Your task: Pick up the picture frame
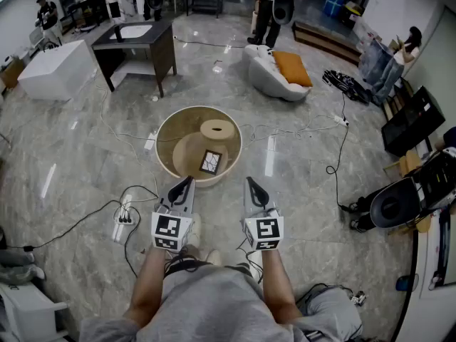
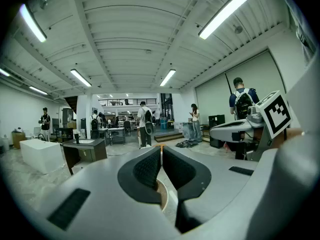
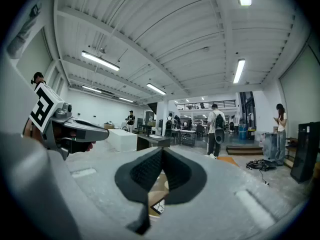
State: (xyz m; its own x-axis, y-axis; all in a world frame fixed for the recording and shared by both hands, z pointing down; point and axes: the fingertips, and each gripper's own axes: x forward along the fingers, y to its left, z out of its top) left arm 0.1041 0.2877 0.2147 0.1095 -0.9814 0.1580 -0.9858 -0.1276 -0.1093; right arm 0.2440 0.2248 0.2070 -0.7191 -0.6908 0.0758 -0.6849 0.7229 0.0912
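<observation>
A small dark-rimmed picture frame (image 1: 211, 162) leans inside a round beige tub (image 1: 165, 155) on the floor, next to a tan roll (image 1: 217, 129). My left gripper (image 1: 185, 183) hovers just short of the tub's near rim, jaws shut and empty. My right gripper (image 1: 251, 184) hangs level to the right of it, also shut with nothing held. In the left gripper view the black pads (image 2: 148, 167) meet, with a sliver of the tub's rim below them. The right gripper view shows its pads (image 3: 147, 171) together, and a corner of the picture frame (image 3: 157, 208) peeks beneath.
Cables and a power strip (image 1: 125, 218) lie on the marble floor at my left. A dark table (image 1: 135, 45) and white box (image 1: 57, 68) stand far left, a white lounge seat with an orange cushion (image 1: 281, 70) far right. People stand at the back.
</observation>
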